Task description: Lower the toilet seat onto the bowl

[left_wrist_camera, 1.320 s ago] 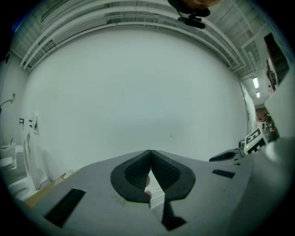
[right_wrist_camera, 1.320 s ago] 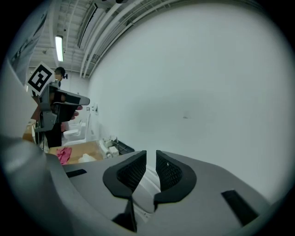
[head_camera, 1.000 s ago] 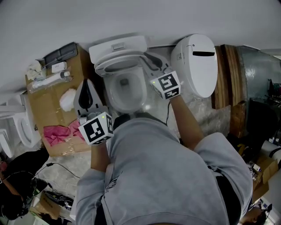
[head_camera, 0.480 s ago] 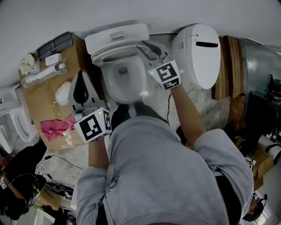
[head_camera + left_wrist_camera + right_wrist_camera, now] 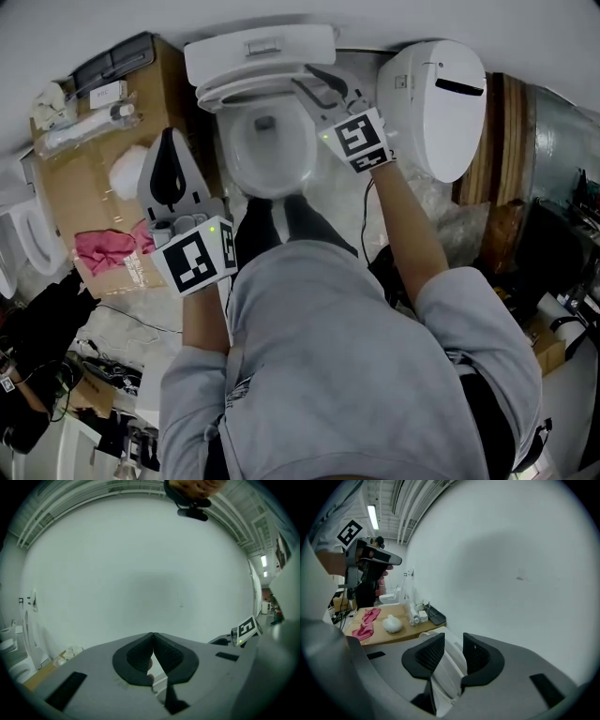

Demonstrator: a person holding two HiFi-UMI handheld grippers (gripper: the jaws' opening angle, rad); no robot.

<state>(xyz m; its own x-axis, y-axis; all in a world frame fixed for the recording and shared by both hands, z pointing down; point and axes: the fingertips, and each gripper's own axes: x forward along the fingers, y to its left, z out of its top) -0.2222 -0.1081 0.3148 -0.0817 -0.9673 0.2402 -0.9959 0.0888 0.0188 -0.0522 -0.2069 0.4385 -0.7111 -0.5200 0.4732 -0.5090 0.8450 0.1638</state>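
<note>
White, glossy plastic makes up the toilet seat point(image 5: 246, 90), a thin curved ring whose long axis runs from its hinge below the tank point(image 5: 262, 47) out toward the person. It sits over the back of the smooth ceramic bowl point(image 5: 272, 190), apparently tilted rather than flat, though the head view does not settle that.

The right tongs point(image 5: 316, 87) are the nearer, at the seat's right edge. In the right gripper view the seat's rim runs lengthwise between the ribbed black pads point(image 5: 429, 653), which have just been opening and stand apart without pinching it.

The left tongs point(image 5: 169, 141) hang well off to the bowl's left, beside matte cardboard point(image 5: 94, 187) and a crumpled pink cloth point(image 5: 105, 251), closed tip to tip on nothing. Any further lowering, I judge, falls to the right hand.
</note>
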